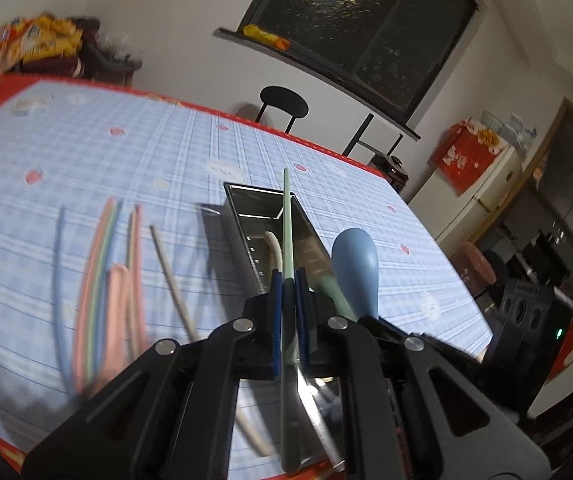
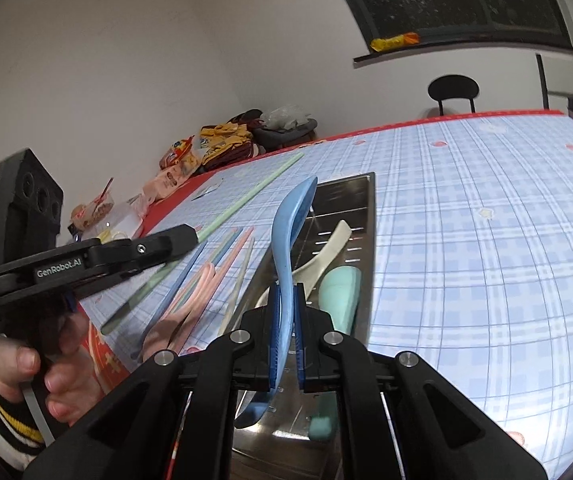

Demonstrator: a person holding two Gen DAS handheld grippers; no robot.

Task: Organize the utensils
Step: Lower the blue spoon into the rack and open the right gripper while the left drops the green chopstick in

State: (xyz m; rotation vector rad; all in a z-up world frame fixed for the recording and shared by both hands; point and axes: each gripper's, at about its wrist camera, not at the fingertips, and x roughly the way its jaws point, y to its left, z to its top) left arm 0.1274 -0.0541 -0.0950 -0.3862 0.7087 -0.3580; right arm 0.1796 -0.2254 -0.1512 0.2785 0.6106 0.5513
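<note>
The room has pale walls, a dark window (image 1: 362,36) and a chair (image 1: 282,106). The checked surface (image 2: 466,220) carries a steel tray (image 2: 366,216) already holding two spoons. Loose chopsticks (image 1: 98,280) remain beside it. Right gripper (image 2: 286,312) jaws clamp a blue spoon (image 2: 292,224) over the tray; left gripper (image 1: 288,300) jaws clamp a green chopstick (image 1: 287,232).

Loose chopsticks (image 1: 98,280) motion-blurred; metal tray (image 2: 366,240) near end hidden behind jaws.
</note>
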